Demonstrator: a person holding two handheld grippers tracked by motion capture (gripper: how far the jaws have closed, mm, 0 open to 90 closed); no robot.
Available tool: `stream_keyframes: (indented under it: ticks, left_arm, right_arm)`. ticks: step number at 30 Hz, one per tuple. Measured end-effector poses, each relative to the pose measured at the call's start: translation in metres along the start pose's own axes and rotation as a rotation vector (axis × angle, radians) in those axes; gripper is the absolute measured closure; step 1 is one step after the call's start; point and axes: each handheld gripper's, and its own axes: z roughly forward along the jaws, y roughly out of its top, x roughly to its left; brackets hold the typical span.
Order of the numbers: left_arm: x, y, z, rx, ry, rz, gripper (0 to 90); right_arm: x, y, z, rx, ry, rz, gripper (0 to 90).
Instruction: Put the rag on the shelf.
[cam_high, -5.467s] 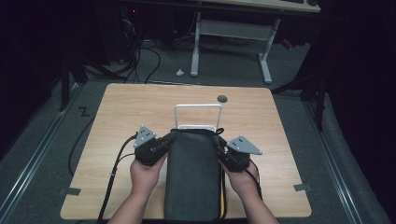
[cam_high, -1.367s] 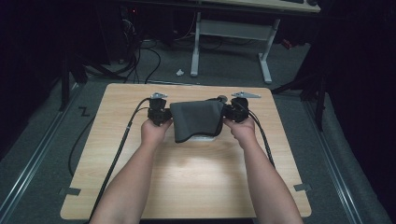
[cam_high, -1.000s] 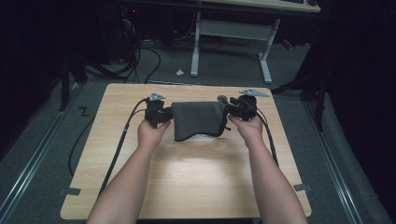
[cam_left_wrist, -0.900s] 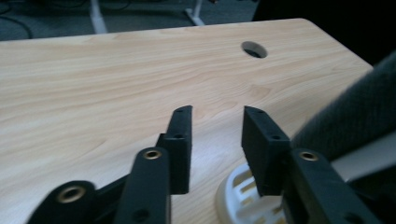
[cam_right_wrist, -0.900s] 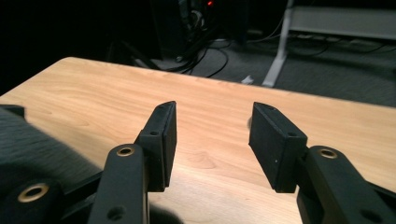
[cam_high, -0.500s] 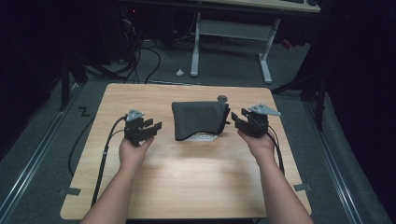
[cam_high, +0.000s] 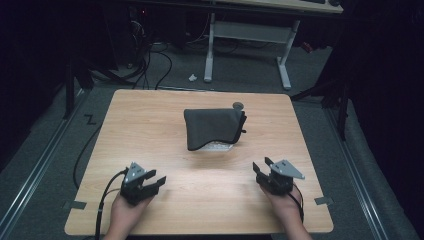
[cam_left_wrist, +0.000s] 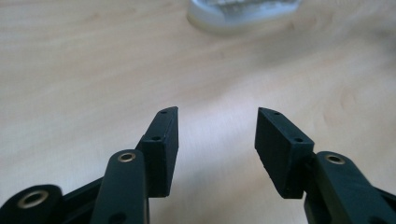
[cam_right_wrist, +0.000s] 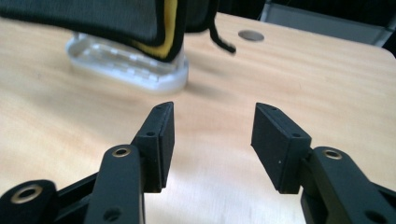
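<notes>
Your dark grey cloth (cam_high: 214, 127) sits draped over a white plastic rack (cam_high: 218, 147), centre of the high view, slightly above the middle of the wooden table (cam_high: 150, 120). The cloth's long axis runs left-right across the frame; its lower edge sags toward you, and the rack's clear-white base peeks out below it. A yellow lining shows at the cloth's right edge (cam_right_wrist: 169, 28) in the right gripper view, with a thin black strap (cam_right_wrist: 219, 37) dangling off that side. A small round grey grommet (cam_high: 238, 105) sits on the table just above the cloth's upper right corner.

Your left gripper (cam_high: 150, 184) is at lower left of the high view, well apart from the cloth, pointing up and right toward it. Its jaws have just been opening and stand wide, with bare tabletop between them in the left gripper view (cam_left_wrist: 217, 140); the rack base (cam_left_wrist: 243, 14) is blurred at the top of that frame.

Your right gripper (cam_high: 264, 172) is at lower right, also well apart from the cloth, pointing up and left. Its jaws have been opening too, wide now, nothing between them (cam_right_wrist: 212, 135). The rack (cam_right_wrist: 130, 63) lies ahead at upper left there.
</notes>
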Motion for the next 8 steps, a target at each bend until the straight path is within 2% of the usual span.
stream_keyframes:
  ticks: [1, 2, 3, 4, 5, 8]
  left_arm:
    - [-0.0020, -0.0053, -0.0023, 0.008, -0.004, -0.021, 50.8]
    - [-0.0023, -0.0046, -0.0025, 0.036, -0.033, -0.044, 50.4]
    - [-0.0032, -0.0027, -0.0042, 0.029, -0.042, -0.044, 49.3]
    - [-0.0040, -0.0014, -0.0067, 0.001, -0.030, -0.043, 49.3]
    - [-0.0035, 0.0006, -0.0078, -0.010, -0.036, -0.053, 49.4]
    - [-0.0025, 0.0028, -0.0069, -0.008, -0.047, -0.046, 48.7]
  right_arm:
    - [0.0009, -0.0093, -0.0045, -0.013, -0.004, 0.002, 50.3]
    - [0.0012, -0.0156, -0.0069, 0.001, 0.004, 0.010, 50.2]
    - [0.0009, -0.0172, -0.0070, 0.026, 0.024, 0.019, 49.2]
    - [0.0015, -0.0173, -0.0083, 0.030, 0.023, 0.015, 49.3]
    - [0.0020, -0.0182, -0.0091, 0.018, 0.015, 0.001, 49.3]
    - [0.0011, -0.0189, -0.0071, 0.026, 0.011, -0.004, 49.0]
